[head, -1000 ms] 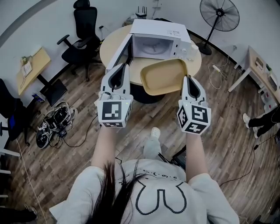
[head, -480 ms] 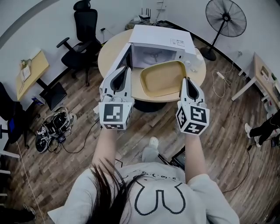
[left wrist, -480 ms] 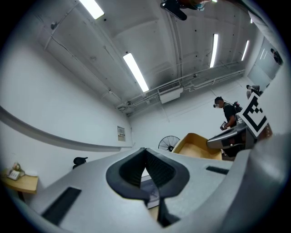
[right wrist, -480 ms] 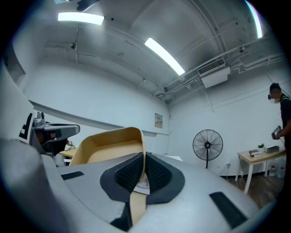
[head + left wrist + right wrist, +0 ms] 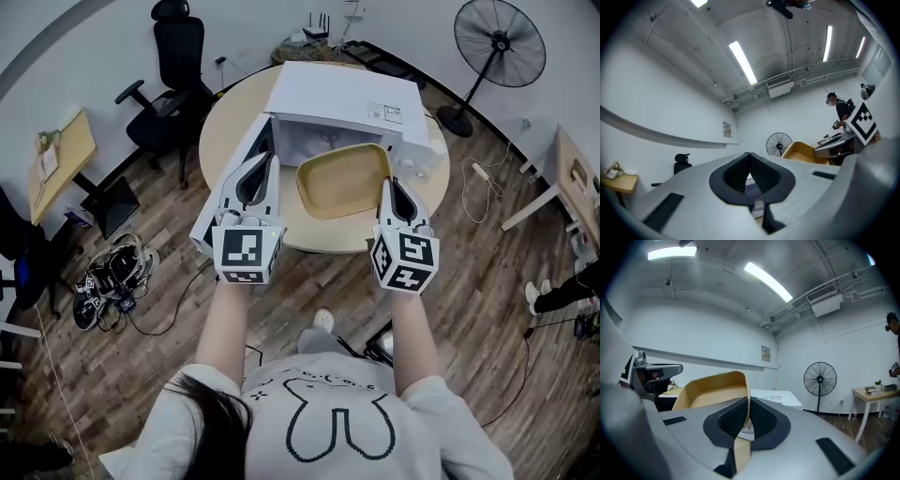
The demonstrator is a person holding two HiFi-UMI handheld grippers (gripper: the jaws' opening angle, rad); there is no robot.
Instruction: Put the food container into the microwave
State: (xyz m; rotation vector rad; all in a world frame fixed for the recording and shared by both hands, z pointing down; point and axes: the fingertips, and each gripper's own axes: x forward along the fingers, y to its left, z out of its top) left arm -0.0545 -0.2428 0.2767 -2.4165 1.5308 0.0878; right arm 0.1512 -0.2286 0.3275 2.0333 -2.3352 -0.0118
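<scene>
**Container at the microwave's mouth, not yet set down**

The food container [image 5: 344,180], a shallow tan tray that looks empty, is held in the air just in front of the open microwave [image 5: 337,98]. Its far edge is at the cavity opening; whether it has crossed the threshold cannot be told from the head view. The right gripper [image 5: 391,187] is clenched on the container's near right rim, and its own view shows the tan wall pinched between the dark pads. The left gripper [image 5: 262,161] hangs beside the container's left side, apart from it, with its jaws closed together on nothing.

The microwave door [image 5: 208,220] is swung wide to the left, and the oven sits on a round table [image 5: 225,122].

As a judgement, the door is dealt with and the container is picked up and brought to the opening. What is left is to slide it inside, set it on the floor of the cavity and let go.
</scene>
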